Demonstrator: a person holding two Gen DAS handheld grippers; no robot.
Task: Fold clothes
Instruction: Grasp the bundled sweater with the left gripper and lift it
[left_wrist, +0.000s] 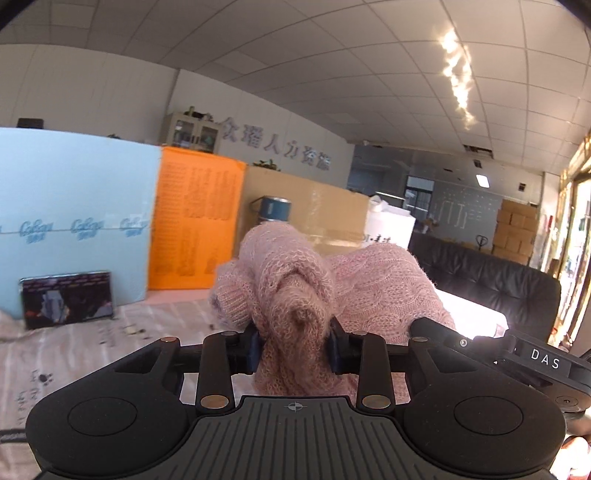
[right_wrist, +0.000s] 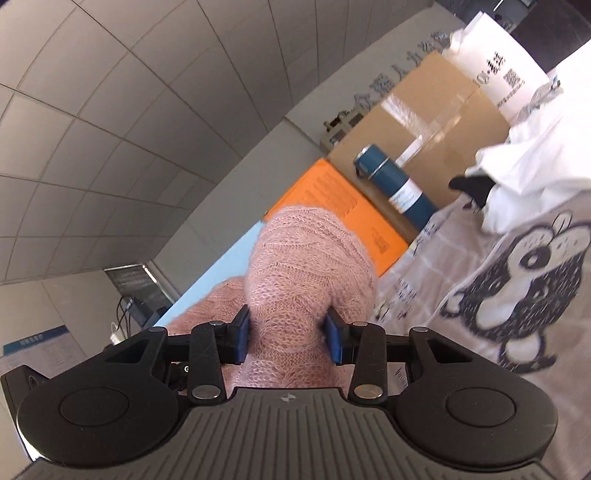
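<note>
A pink knitted sweater (left_wrist: 295, 280) is bunched up and held off the table. My left gripper (left_wrist: 294, 345) is shut on a thick fold of it, blue pads pressed against the knit. In the right wrist view, my right gripper (right_wrist: 288, 334) is shut on another bunch of the same pink sweater (right_wrist: 306, 262), which bulges up between the fingers. The right gripper's body also shows at the right edge of the left wrist view (left_wrist: 517, 354), next to the sweater. The rest of the sweater hangs out of sight below.
A patterned tablecloth (left_wrist: 74, 354) covers the table. Behind stand a light blue board (left_wrist: 74, 206), an orange board (left_wrist: 195, 218), a cardboard box (right_wrist: 424, 122) and a blue cylinder (right_wrist: 395, 181). A white garment (right_wrist: 535, 147) and a bear-print cloth (right_wrist: 517, 280) lie at right. A black sofa (left_wrist: 491, 280) sits beyond.
</note>
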